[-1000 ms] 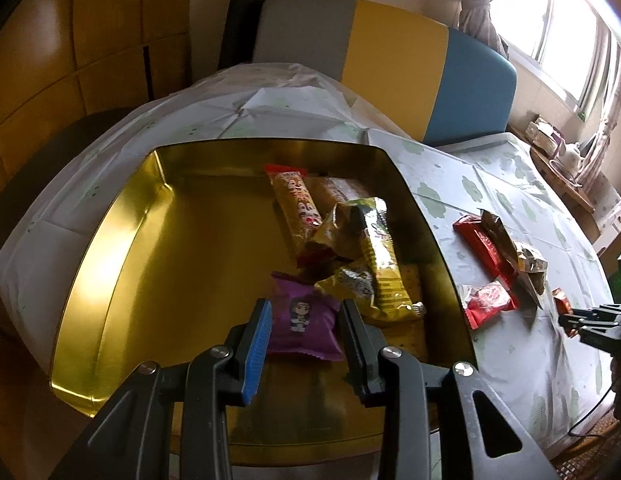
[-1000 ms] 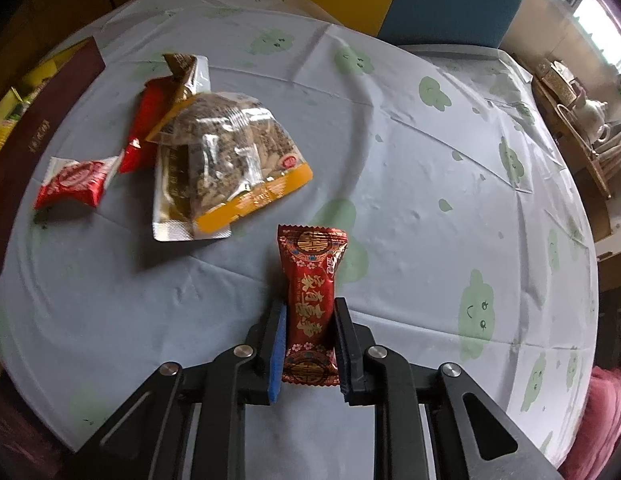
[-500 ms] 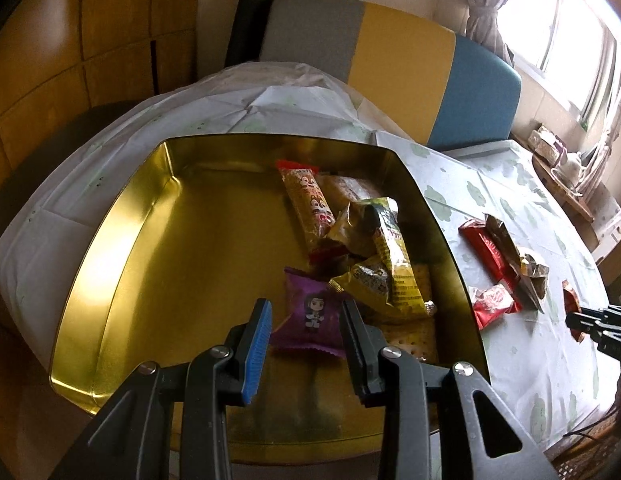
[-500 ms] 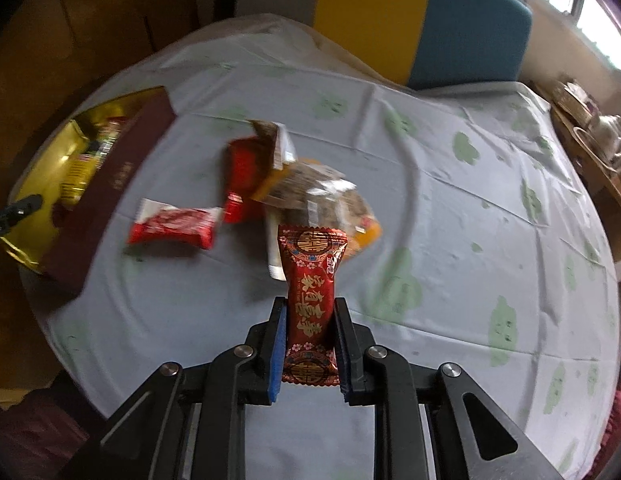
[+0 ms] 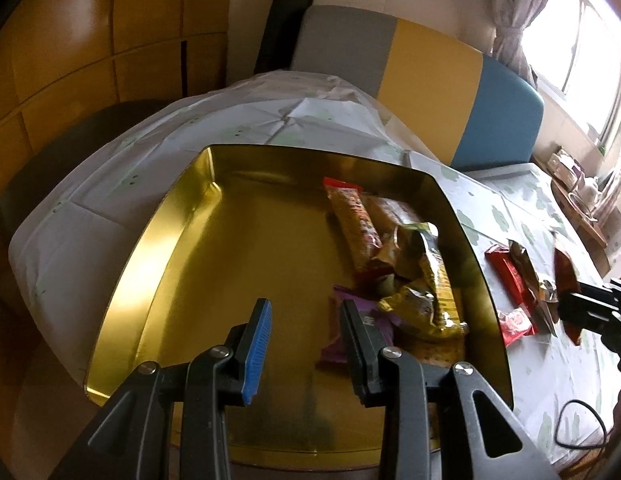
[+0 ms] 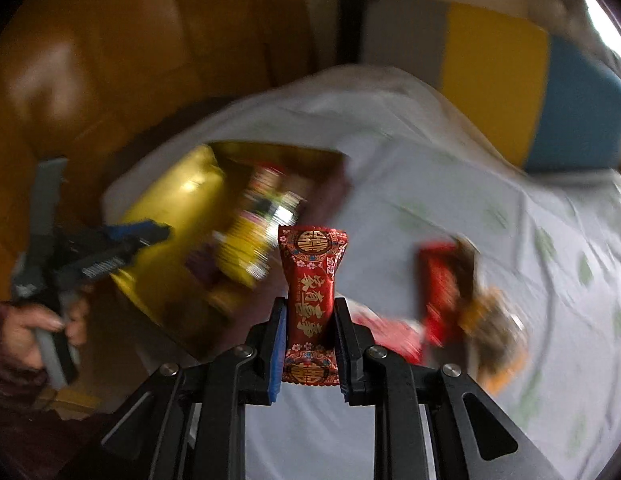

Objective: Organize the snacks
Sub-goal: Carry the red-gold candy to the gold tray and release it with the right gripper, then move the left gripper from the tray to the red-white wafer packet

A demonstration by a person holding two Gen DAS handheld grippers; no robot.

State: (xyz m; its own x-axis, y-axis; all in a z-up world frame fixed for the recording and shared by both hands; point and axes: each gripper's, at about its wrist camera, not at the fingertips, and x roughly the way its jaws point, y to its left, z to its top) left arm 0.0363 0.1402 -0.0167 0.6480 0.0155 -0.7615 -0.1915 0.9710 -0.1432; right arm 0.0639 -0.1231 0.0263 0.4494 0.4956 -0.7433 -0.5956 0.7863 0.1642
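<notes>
Red foil snack packet with gold lettering (image 6: 310, 300) is clamped upright in right gripper (image 6: 309, 350), held above the bench (image 6: 450, 200), between the gold metal tin (image 6: 166, 216) and the loose wrappers. Left gripper (image 5: 306, 336) has jaws apart with nothing gripped, hovering over the tin floor next to the purple snack packet (image 5: 338, 344). Risk: the grip is low on the packet and foil is slick, so a quick swing could let it slip; the two grippers could also clash over the tin. Right view is motion-blurred, but only it shows the person's hand (image 6: 38, 328); left view shows the tin contents sharply
</notes>
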